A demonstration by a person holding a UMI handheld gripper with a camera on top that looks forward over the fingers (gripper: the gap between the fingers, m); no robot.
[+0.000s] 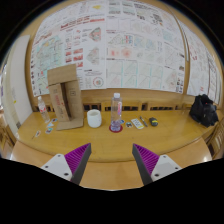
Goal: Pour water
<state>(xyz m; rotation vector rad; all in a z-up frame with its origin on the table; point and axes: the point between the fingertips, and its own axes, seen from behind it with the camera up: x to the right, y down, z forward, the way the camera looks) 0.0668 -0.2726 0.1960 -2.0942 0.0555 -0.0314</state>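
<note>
**K:** Bottle status? Start from the gripper and work out.

**M:** Nearest: gripper, fingers spread wide, nothing between them. Purple pads face inward over bare wood table.

**K:** And the bottle relative to it?

**M:** Water bottle is beyond the fingers, straight ahead, roughly on the centreline between them and well apart from the tips. Upright, long axis vertical, standing on a small round coaster. White cup sits just beside it, to its left, not touching as far as I can tell. My read: straight push forward, no yaw needed, grab the body side-on.

**K:** Anything in the way?

**M:** Path looks free. Small flat item to the bottle's right, can't say what it is. Cardboard box further left, another clear bottle-like thing next to it. Dark bag far right.

**K:** Labels?

**M:** Bottle has a label band, text too small to read. Back wall is covered in printed sheets, none legible either.

**K:** Pour target?

**M:** Likely the white cup, judging from the task only.
</note>
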